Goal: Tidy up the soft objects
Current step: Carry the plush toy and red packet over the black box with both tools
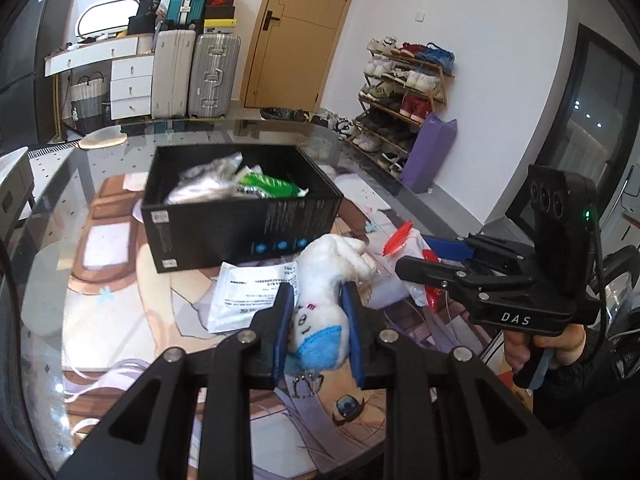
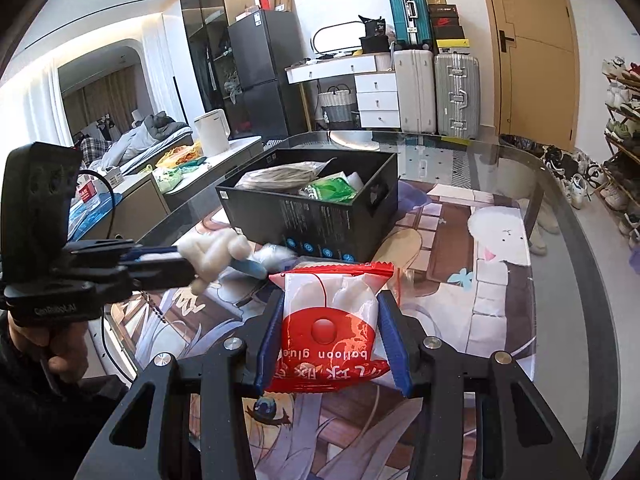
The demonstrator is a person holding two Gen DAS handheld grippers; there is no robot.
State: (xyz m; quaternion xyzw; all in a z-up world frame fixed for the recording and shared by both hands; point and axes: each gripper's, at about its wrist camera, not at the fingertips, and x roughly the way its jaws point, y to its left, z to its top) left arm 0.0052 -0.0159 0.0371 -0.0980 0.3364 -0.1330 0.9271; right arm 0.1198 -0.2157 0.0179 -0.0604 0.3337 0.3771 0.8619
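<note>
My left gripper [image 1: 318, 300] is shut on a white plush toy [image 1: 332, 276] with a blue part, held above the table in front of the black box [image 1: 240, 232]. The toy also shows in the right wrist view [image 2: 216, 254]. My right gripper [image 2: 330, 308] is shut on a red and white balloon glue packet [image 2: 330, 328], held above the table to the right of the left gripper. The packet shows in the left wrist view [image 1: 400, 238]. The box [image 2: 320, 220] holds a silver bag [image 1: 200, 188] and a green packet [image 1: 268, 184].
A white printed pouch [image 1: 248, 296] lies on the table in front of the box. The glass table [image 2: 560, 280] covers an illustrated mat. Suitcases [image 1: 196, 72], a door and a shoe rack [image 1: 404, 92] stand behind. A counter with a kettle [image 2: 212, 132] is to the left.
</note>
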